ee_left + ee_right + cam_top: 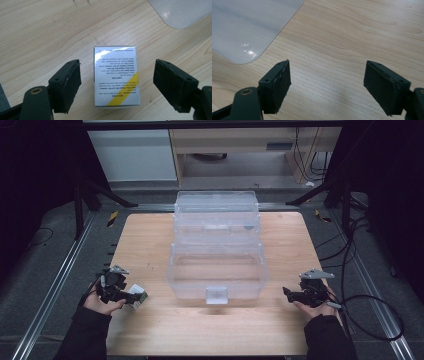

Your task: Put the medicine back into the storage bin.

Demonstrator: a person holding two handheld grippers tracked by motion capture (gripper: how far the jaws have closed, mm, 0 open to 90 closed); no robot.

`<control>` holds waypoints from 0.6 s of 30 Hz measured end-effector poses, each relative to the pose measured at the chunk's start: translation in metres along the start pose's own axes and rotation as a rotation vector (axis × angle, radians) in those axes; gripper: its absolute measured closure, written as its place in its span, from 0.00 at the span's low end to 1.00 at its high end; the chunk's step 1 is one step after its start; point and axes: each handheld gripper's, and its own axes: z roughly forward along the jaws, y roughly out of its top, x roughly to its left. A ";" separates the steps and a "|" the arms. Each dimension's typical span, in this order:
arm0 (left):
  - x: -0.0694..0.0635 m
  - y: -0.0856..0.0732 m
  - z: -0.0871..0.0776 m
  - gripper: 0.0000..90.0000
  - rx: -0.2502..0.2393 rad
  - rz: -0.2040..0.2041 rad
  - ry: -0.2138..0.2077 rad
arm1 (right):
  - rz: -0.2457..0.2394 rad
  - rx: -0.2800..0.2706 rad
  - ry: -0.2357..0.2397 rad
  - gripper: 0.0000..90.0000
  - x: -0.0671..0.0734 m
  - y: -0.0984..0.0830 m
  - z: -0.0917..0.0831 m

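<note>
Below, left hand-held gripper (117, 85) wide around small box (116, 76) (untouched), right hand-held gripper (327, 87) wide, empty

Overhead light falls on the wooden table (150, 330) while the surroundings stay dark. Glare whitens the small box (116, 75) top between the left gripper (117, 85) jaws; nearest jaw parts blur softly.
</note>
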 end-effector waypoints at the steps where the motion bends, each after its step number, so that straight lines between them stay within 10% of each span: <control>1: 0.001 0.000 0.002 0.24 0.012 0.000 0.003 | -0.001 0.000 0.000 0.24 0.000 0.000 0.000; 18: 0.004 0.002 0.023 0.35 0.137 0.020 -0.012 | -0.013 0.020 0.007 0.24 0.000 0.000 0.004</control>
